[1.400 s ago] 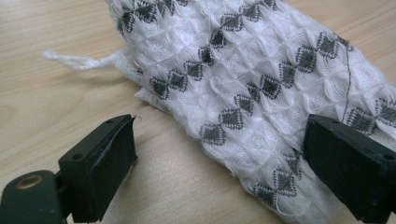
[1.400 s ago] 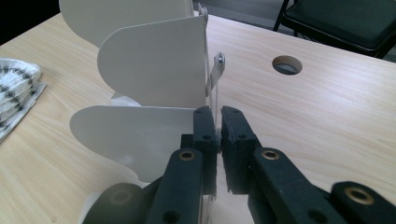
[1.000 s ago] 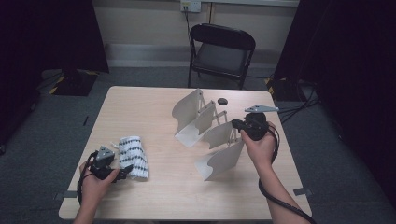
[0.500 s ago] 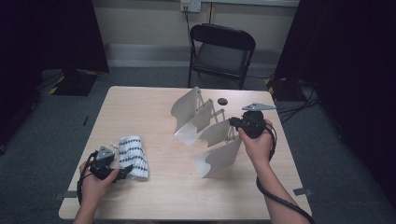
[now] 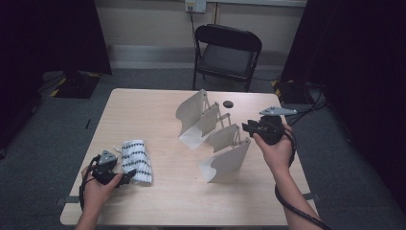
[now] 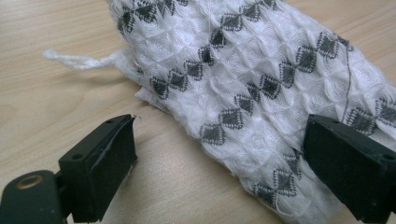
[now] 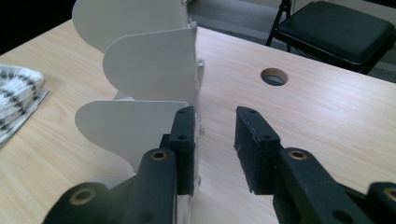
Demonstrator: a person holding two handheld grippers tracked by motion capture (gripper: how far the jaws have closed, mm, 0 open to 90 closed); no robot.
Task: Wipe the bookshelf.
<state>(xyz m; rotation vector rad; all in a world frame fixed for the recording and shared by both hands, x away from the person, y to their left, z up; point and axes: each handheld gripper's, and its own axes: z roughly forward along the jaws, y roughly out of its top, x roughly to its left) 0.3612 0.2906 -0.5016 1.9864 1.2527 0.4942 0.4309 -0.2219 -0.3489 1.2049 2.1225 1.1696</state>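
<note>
The right claw (image 7: pixel 214 140) has just been opening beside the white folding rack (image 5: pixel 213 132), at 3 o'clock of it; nothing is between its jaws. The left claw (image 6: pixel 219 172) stands wide open around the folded towel (image 5: pixel 136 160), at 7 o'clock on the desk (image 5: pixel 143 110). Draw the right claw back straight, so the panels do not tip. Open room lies toward 10 o'clock.

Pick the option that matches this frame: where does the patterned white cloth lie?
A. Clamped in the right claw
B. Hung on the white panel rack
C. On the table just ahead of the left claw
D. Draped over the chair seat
C: the patterned cloth lies flat on the table, ahead of the open left claw, while the right claw stands by the white panel rack.
</note>
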